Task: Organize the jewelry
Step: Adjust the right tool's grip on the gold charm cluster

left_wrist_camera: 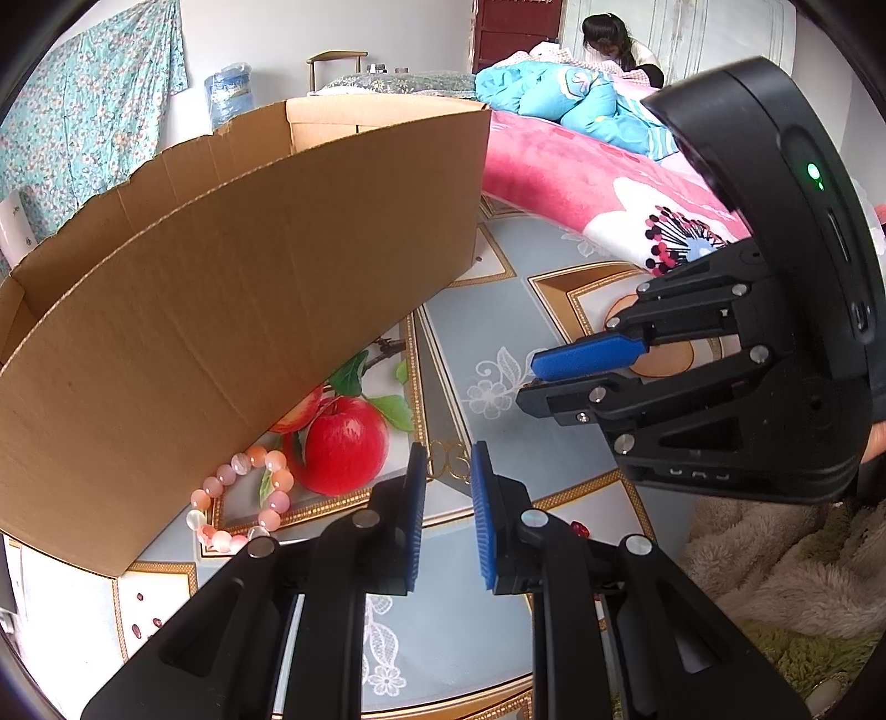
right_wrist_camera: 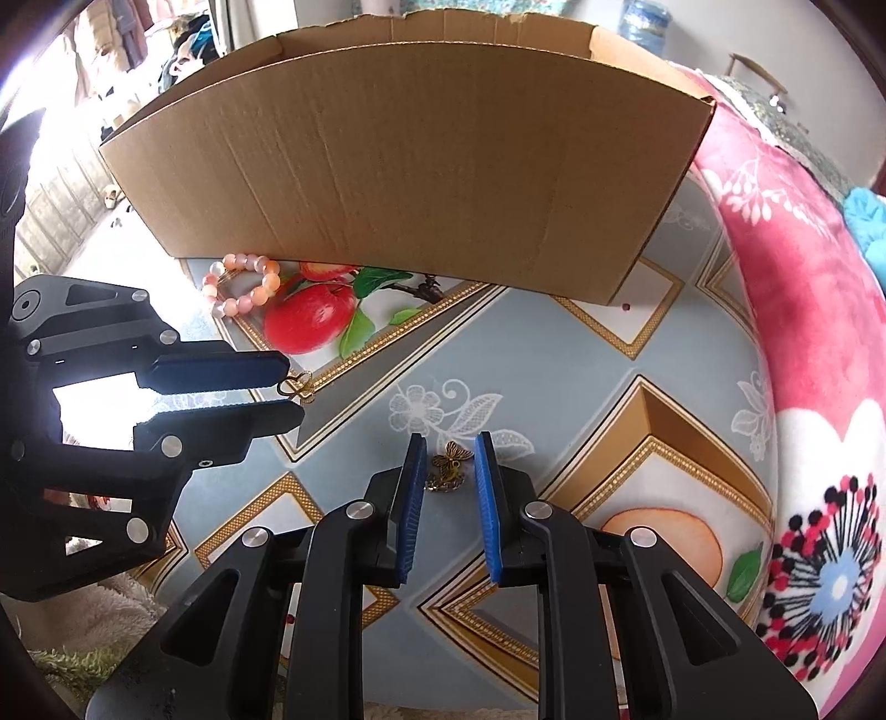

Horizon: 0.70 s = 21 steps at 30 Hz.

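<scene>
A small gold ornament [left_wrist_camera: 449, 459] spans the narrow gap at the tips of my left gripper [left_wrist_camera: 448, 462], and both blue pads touch it. The right wrist view shows that ornament [right_wrist_camera: 299, 385] at the very tip of the left gripper [right_wrist_camera: 296, 390]. A gold butterfly pendant [right_wrist_camera: 451, 465] lies on the patterned tablecloth [right_wrist_camera: 554, 360] between the fingertips of my right gripper [right_wrist_camera: 449, 462]. That gripper is slightly open, its pads clear of the pendant. A pink bead bracelet [left_wrist_camera: 277, 459] [right_wrist_camera: 270, 283] rests against the front wall of the cardboard box [left_wrist_camera: 221, 310] [right_wrist_camera: 398, 177]. From the left wrist view my right gripper [left_wrist_camera: 529, 382] is at the right.
A pink floral blanket [right_wrist_camera: 803, 277] borders the table on the right. A fluffy beige rug [left_wrist_camera: 775, 565] lies at the near edge. A tiny red bead [right_wrist_camera: 627, 306] sits by the box's right corner. A person [left_wrist_camera: 606, 39] sits far back on the bed.
</scene>
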{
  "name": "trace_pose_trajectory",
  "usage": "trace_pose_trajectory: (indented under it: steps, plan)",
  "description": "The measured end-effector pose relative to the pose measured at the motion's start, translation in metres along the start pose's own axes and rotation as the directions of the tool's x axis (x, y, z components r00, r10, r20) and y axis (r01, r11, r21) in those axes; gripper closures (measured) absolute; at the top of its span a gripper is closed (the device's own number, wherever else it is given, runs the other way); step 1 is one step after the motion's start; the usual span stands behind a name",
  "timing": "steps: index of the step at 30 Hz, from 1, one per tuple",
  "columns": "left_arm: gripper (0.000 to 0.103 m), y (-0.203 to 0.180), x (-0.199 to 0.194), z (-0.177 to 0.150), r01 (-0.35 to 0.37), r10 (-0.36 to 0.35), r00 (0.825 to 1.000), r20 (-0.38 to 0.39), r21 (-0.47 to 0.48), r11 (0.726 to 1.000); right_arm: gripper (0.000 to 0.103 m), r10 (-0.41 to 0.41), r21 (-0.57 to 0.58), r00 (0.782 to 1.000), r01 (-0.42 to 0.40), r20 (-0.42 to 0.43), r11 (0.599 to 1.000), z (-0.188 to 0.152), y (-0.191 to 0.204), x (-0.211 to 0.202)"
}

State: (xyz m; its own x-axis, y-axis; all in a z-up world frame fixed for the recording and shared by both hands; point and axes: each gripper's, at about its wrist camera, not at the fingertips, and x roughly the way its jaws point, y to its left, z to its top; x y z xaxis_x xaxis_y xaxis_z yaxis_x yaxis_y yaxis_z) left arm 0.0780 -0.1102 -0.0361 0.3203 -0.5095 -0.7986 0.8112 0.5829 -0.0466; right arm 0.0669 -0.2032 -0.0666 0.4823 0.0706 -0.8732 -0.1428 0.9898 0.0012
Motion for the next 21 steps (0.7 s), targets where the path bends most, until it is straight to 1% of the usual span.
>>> trace_pose_trajectory:
  steps: [5, 6, 7, 16, 21]
  plan:
    - [0.087, 0.001, 0.001, 0.001, -0.002, 0.002, 1.0, -0.003, -0.005, 1.0, 0.085, 0.009, -0.039, 1.0, -0.009, -0.004, 0.999, 0.002, -0.001, 0.001]
    - [0.087, 0.001, 0.002, 0.001, -0.003, 0.003, 1.0, -0.003, -0.005, 1.0, 0.087, 0.011, -0.039, 1.0, -0.011, -0.004, 0.999, 0.002, -0.001, 0.002]
    - [0.088, 0.001, 0.002, 0.001, -0.003, 0.003, 1.0, -0.004, -0.006, 1.0, 0.091, 0.015, -0.038, 1.0, -0.015, -0.002, 0.999, 0.002, -0.002, 0.002]
    - [0.088, 0.001, 0.001, 0.001, -0.005, 0.005, 1.0, -0.003, -0.003, 1.0, 0.092, 0.024, -0.004, 0.999, -0.024, 0.033, 1.0, -0.007, -0.003, -0.003]
    - [0.088, 0.001, -0.002, 0.003, -0.013, 0.013, 1.0, 0.004, 0.0, 1.0, 0.092, 0.027, 0.002, 0.998, -0.027, 0.054, 1.0, -0.009, -0.008, -0.015]
